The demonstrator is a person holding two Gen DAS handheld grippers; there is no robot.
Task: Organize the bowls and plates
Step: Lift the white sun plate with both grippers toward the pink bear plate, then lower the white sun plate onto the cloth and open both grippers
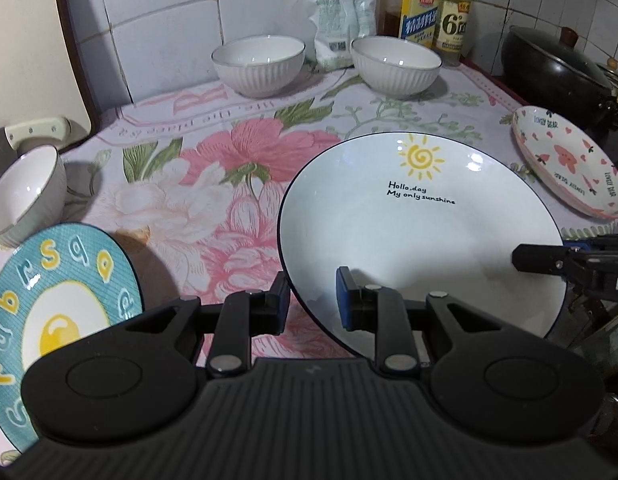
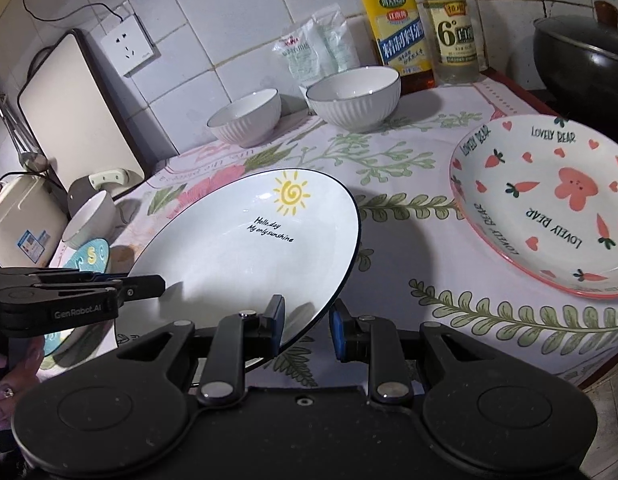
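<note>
Both grippers had hold of the sun plate. The left gripper pinched its rim at about seven o'clock, jaws nearly closed across the edge. The right gripper clamped the rim at about five o'clock the same way. The plate was tilted and lifted clear of the cloth.

At two o'clock from it lay the bear plate, flat on the cloth and well apart. At eight o'clock sat the egg plate, with a small bowl just behind it. Two ribbed bowls stood at twelve o'clock near the wall, bottles behind them.
</note>
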